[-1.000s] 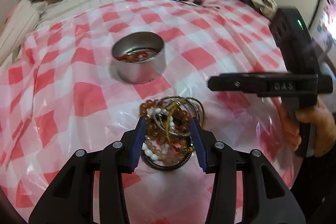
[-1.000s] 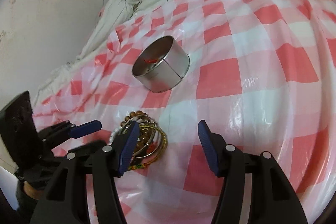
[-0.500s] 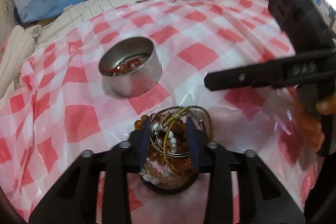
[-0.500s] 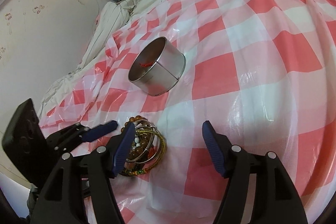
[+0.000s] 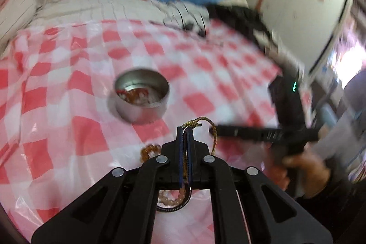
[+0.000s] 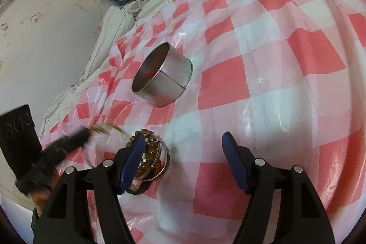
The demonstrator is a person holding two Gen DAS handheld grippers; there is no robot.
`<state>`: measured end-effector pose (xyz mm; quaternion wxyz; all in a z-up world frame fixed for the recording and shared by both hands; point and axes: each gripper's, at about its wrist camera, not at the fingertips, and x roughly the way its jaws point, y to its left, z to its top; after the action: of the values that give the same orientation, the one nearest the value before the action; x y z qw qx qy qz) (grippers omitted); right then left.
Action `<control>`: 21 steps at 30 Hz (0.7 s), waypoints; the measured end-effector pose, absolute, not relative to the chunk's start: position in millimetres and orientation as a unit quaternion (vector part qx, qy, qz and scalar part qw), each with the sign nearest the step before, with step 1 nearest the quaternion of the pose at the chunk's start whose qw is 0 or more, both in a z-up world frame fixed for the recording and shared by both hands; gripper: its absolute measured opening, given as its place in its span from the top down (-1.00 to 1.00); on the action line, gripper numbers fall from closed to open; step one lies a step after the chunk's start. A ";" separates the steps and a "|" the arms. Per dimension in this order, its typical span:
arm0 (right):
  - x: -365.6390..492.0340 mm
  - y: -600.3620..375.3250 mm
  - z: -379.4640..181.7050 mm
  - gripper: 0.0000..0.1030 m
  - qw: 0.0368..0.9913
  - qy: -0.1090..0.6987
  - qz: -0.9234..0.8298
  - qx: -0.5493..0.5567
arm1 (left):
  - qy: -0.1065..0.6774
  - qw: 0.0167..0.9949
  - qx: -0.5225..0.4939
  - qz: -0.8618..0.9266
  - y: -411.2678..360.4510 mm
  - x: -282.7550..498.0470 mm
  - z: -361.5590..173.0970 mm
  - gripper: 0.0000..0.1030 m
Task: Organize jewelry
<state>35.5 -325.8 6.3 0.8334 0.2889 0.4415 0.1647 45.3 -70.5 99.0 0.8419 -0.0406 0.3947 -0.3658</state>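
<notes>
The left gripper (image 5: 185, 129) has its jaws pressed together, pinching a gold cord bracelet (image 5: 207, 124) near the round tin (image 5: 141, 96). The right gripper (image 6: 184, 148) has just spread wider, empty, near the bracelet pile (image 6: 152, 158) below that tin.
</notes>
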 end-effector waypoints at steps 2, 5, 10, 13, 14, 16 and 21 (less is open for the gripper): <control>35.3 -316.7 8.9 -0.31 0.834 0.442 0.184 0.274 | 0.386 0.848 -0.071 -0.357 -56.4 49.6 104.2 0.95; 33.9 -296.7 12.7 -0.17 0.832 0.447 0.224 0.239 | 0.378 0.857 -0.095 -0.336 -43.6 54.8 108.2 0.95; 32.2 -272.6 5.3 0.31 0.826 0.467 0.242 0.205 | 0.380 0.859 -0.100 -0.328 -39.2 57.8 108.9 0.95; 33.0 -265.4 1.1 0.34 0.829 0.470 0.233 0.191 | 0.379 0.860 -0.093 -0.328 -41.2 57.9 109.4 0.95; 34.1 -264.1 -0.1 0.34 0.832 0.471 0.228 0.187 | 0.380 0.860 -0.093 -0.328 -41.5 58.0 109.1 0.95; 35.2 -262.9 -2.7 0.50 0.833 0.468 0.226 0.191 | 0.381 0.860 -0.090 -0.327 -42.5 58.0 107.7 0.95; 32.9 -262.1 3.2 0.86 0.840 0.449 0.232 0.198 | 0.382 0.863 -0.082 -0.322 -44.1 56.6 106.8 0.95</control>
<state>32.9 -262.1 3.2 0.8402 0.1977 0.4487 0.2316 56.6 -44.1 106.8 0.8626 -0.0818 0.3818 -0.3217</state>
